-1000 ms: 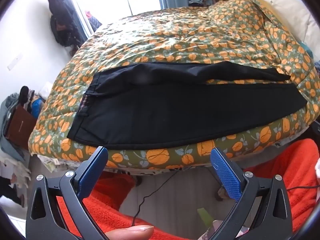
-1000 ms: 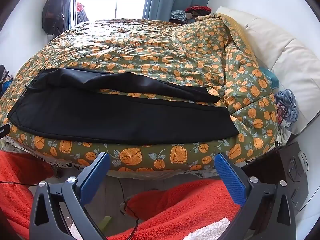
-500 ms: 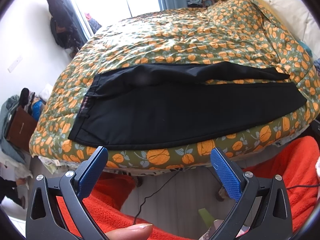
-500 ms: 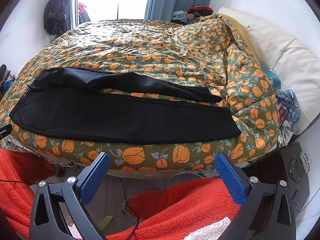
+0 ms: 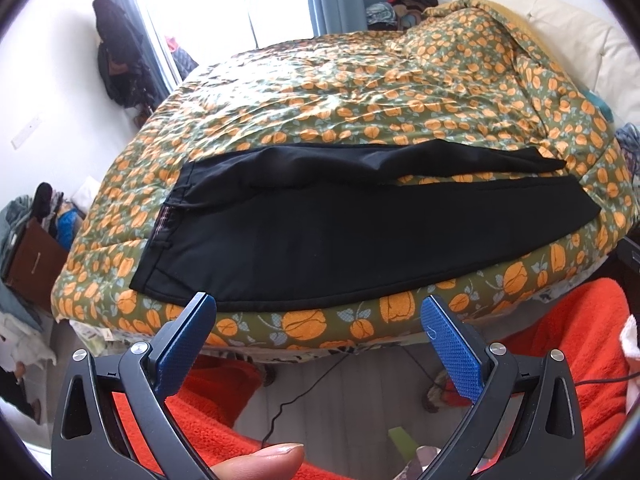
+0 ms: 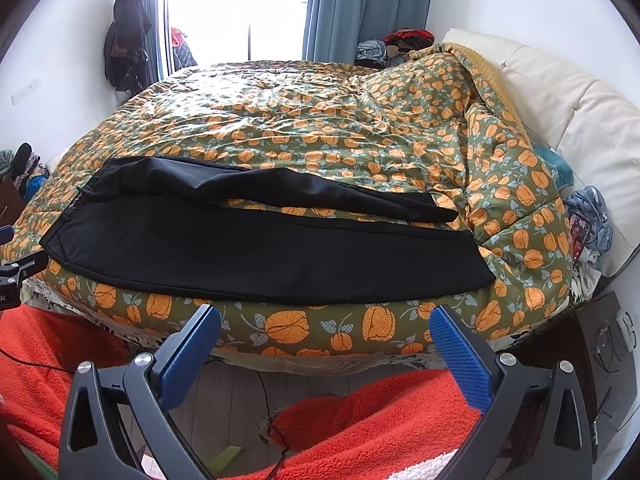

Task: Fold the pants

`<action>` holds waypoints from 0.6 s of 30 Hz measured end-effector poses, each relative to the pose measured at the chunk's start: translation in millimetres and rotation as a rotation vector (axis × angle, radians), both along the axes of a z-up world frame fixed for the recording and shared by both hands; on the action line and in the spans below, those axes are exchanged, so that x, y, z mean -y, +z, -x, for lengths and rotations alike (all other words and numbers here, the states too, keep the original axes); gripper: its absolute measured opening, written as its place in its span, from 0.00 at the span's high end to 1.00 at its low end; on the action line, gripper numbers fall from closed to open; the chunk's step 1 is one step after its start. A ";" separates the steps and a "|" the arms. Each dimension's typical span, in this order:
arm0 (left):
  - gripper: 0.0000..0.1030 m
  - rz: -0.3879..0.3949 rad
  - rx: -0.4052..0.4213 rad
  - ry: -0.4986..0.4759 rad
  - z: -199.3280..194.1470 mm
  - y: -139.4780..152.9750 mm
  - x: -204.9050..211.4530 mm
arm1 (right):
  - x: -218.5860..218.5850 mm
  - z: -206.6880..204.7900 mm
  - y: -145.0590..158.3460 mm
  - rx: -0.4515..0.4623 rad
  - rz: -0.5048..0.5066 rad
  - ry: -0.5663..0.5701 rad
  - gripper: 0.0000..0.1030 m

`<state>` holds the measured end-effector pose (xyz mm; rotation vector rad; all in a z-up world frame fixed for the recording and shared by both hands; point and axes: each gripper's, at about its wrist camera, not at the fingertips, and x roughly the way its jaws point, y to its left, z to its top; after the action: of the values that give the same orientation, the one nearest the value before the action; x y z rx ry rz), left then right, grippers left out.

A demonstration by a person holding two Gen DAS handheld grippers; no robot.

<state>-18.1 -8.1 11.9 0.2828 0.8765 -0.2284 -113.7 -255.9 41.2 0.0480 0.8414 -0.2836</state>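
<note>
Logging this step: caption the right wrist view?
Open right claw faces black pants spread on the floral duvet.

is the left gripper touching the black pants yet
Cannot tell. In the left wrist view the open left gripper has one fingertip overlapping the hem of the black pants on the floral duvet; contact or gap isn't plain.

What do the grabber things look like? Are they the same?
Yes, they match. The left tongs and the right tongs each have two flat blue fingers with a bumpy grid pattern, fixed to black frames with triangle-shaped holes and round silver bolts. The person wears fuzzy orange-red clothing, seen under both. A thin black cable runs below the left tongs.
</note>
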 end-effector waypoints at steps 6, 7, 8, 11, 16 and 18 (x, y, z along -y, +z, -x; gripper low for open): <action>0.01 0.013 0.001 -0.008 4.8 1.5 1.9 | -2.0 5.6 12.2 0.065 -0.012 0.008 0.00; 0.01 0.015 0.002 -0.010 6.0 1.6 1.7 | -2.3 6.3 12.7 0.070 -0.019 0.011 0.00; 0.01 0.018 0.004 -0.013 7.3 1.5 1.3 | -2.8 8.1 12.6 0.074 -0.026 0.013 0.00; 0.01 0.026 0.001 -0.029 11.8 -0.4 1.4 | -4.4 10.7 12.4 0.079 -0.046 0.022 0.00; 0.01 0.038 -0.019 -0.055 13.6 -3.1 5.8 | -13.5 24.8 17.6 0.158 -0.087 0.050 0.00; 0.01 0.050 -0.015 -0.064 15.6 -0.5 6.6 | -17.9 24.4 17.1 0.160 -0.091 0.073 0.00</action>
<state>-33.7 -14.8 11.4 0.2628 0.8765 -0.3117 -138.1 -238.0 58.3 0.1233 0.6948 -0.1700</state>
